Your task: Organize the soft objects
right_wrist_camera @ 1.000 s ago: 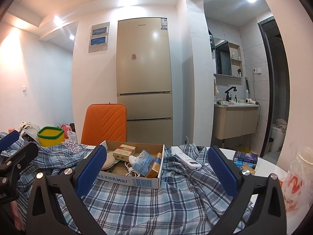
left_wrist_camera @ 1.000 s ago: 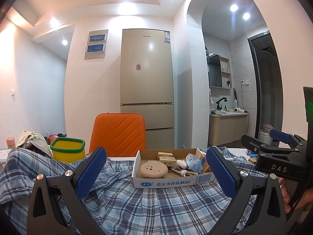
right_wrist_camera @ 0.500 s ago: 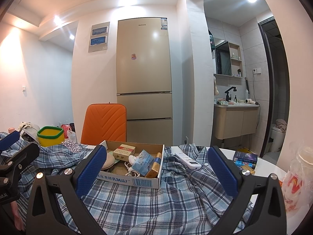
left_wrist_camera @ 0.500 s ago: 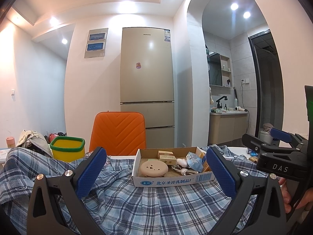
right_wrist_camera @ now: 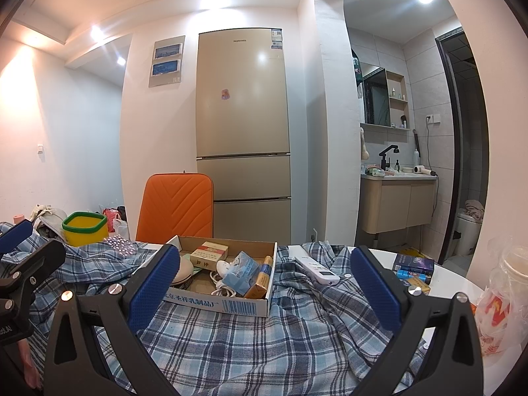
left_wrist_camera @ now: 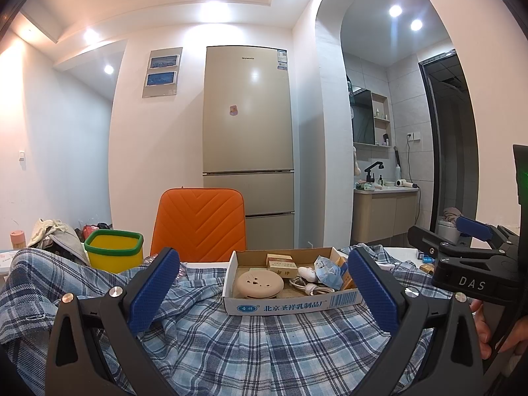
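Blue and white plaid fabric, a rumpled shirt (left_wrist_camera: 250, 340), spreads across the worktop (right_wrist_camera: 452, 283) and fills the lower half of both wrist views. The left tongs (left_wrist_camera: 262, 288) hang just above it with their blue-padded fingers spread wide and nothing between them; the cloth lies directly under and ahead of them, from 4 o'clock round to 8 o'clock in the view. The right tongs (right_wrist_camera: 264, 285) are likewise spread wide and empty, with the same shirt beneath them and running out toward 12 o'clock.

A shallow cardboard box (left_wrist_camera: 290, 303) sits on top of the shirt, straight ahead at 12 o'clock between the left fingers, and slightly toward 11 o'clock from the right tongs. It holds a round beige disc (left_wrist_camera: 259, 282), small cartons, a white cable and a blue packet. A white remote control (right_wrist_camera: 316, 269) rests on the cloth just beside the box, at about 1 o'clock in the right view.

A yellow bin with a green rim (left_wrist_camera: 114, 252) stands at 10 o'clock, near the shirt's far edge. An orange chair back (left_wrist_camera: 199, 221) rises behind the worktop, with a tall beige fridge (left_wrist_camera: 247, 138) behind it. In the left view the right tongs appear at 3 o'clock, held in a hand.
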`<state>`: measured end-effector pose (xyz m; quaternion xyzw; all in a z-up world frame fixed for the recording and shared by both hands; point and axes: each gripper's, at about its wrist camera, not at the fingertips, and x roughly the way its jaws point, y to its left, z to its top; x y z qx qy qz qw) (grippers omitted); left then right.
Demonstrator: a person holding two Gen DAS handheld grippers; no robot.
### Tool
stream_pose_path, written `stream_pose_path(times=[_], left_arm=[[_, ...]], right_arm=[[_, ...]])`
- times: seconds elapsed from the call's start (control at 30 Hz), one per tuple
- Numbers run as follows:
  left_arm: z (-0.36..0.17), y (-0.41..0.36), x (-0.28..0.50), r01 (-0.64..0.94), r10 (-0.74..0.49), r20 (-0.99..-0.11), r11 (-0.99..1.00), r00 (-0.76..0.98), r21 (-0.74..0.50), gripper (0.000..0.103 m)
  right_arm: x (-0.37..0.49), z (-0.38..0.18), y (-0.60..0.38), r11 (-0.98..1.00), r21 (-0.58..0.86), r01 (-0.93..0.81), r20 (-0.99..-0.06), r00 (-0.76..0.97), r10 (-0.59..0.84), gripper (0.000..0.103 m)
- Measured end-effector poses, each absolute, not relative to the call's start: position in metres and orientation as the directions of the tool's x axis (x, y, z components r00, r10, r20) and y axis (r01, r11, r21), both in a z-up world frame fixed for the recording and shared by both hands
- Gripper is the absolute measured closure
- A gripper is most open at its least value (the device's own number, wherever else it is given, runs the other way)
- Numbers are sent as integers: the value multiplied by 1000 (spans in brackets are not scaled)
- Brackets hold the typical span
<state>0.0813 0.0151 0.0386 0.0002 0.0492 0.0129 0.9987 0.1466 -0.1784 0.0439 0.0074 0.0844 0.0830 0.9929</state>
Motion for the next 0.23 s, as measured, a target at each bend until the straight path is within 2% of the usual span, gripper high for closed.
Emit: stream_pose_path(times=[0.23], left_arm=[[39, 15, 81, -26, 26, -98, 1000, 995, 1, 0]], right_arm=[[146, 43, -179, 986, 30, -162, -169, 972, 165, 0]])
